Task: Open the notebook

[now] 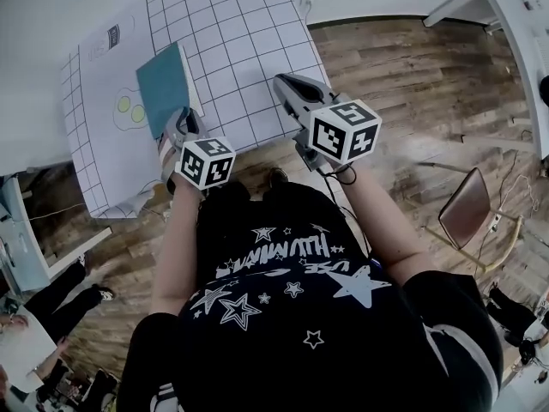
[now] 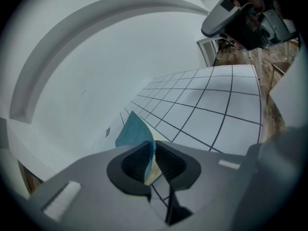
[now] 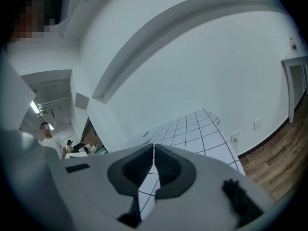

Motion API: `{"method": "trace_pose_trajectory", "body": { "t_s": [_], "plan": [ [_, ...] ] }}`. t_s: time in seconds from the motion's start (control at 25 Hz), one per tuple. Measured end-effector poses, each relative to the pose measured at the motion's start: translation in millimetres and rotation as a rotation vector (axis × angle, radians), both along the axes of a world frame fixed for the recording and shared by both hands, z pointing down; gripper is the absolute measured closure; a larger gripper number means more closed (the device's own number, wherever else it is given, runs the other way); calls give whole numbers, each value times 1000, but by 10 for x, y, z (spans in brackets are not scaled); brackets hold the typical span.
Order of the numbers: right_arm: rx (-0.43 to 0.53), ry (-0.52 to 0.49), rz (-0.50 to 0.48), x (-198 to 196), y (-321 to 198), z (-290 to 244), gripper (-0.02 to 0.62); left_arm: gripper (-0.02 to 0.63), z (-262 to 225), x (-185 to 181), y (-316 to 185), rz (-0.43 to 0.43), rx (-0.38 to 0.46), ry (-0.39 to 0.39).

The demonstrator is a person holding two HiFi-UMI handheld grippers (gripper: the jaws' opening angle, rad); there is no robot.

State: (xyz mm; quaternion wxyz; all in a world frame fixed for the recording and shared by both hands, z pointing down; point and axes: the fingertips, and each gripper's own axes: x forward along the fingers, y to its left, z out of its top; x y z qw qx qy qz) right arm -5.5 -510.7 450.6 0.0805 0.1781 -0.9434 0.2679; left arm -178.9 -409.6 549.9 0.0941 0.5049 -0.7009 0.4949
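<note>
A teal notebook (image 1: pixel 163 84) lies on the white grid-marked table mat (image 1: pixel 240 50), near its front left part. My left gripper (image 1: pixel 178 120) is at the notebook's near edge. In the left gripper view its pads are shut on the thin teal cover (image 2: pixel 134 131), which stands lifted on edge, with pale pages showing beneath it. My right gripper (image 1: pixel 281 82) hovers over the mat to the right of the notebook, apart from it. In the right gripper view its jaws (image 3: pixel 154 160) are shut with nothing between them.
Yellow round marks (image 1: pixel 129 110) are printed on the mat left of the notebook. A brown chair (image 1: pixel 472 209) stands on the wood floor at the right, and another white table (image 1: pixel 515 24) at the top right. A person's legs (image 1: pixel 69 290) show at the lower left.
</note>
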Motion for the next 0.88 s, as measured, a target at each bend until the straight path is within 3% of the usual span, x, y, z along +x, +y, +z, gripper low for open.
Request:
{"method": "trace_pose_trajectory", "body": {
  "t_s": [0.44,0.68,0.88],
  "plan": [
    [6,-6,-48,-431,131,-109,578,574,-759,-545,432,-117,201,77],
    [26,-1,-66,-845,297,-223,578,574,-887,-1002,818,-207,318,232],
    [43,23,-74,-1210,473,-290,578,571,-856,-1339,1036,-233,415,379]
  ]
}}
